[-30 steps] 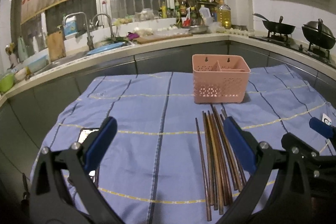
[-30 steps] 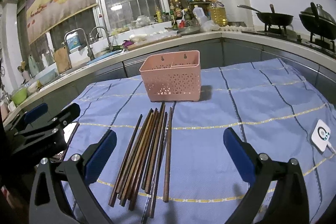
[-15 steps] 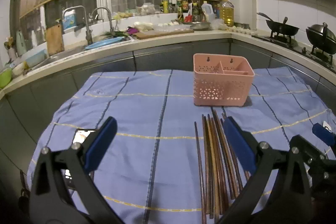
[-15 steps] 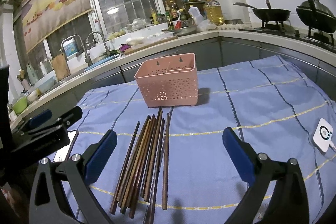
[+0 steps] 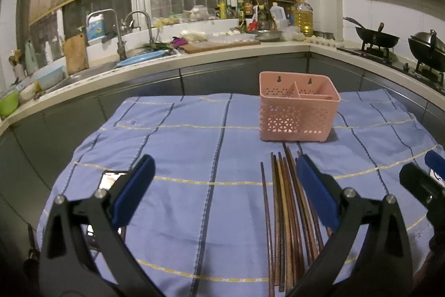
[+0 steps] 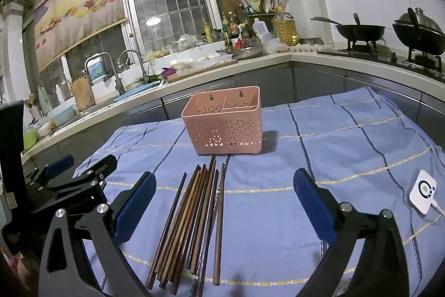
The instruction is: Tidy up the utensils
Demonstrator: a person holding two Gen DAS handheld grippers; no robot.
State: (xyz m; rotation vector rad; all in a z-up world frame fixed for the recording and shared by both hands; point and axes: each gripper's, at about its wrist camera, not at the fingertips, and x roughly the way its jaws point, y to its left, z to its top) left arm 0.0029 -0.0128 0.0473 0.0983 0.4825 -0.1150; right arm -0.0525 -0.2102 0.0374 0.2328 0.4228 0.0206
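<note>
Blue cloth [image 6: 278,213] on kitchen table: both grippers, left [image 5: 222,191] and right [image 6: 224,202], wide open and empty, chopsticks [image 6: 192,213] bundled just ahead, pink caddy [image 6: 225,121] upright beyond their tips; suggest pinching one pair mid-length, then dropping it tip-down into a compartment.

left gripper [image 5: 224,189]: jaws wide apart, holding nothing | right gripper [image 6: 224,205]: jaws wide apart, holding nothing

Chopsticks [image 6: 194,216] on cloth [image 6: 319,157], before basket [image 6: 225,120]; phone [image 5: 107,181] left.
</note>
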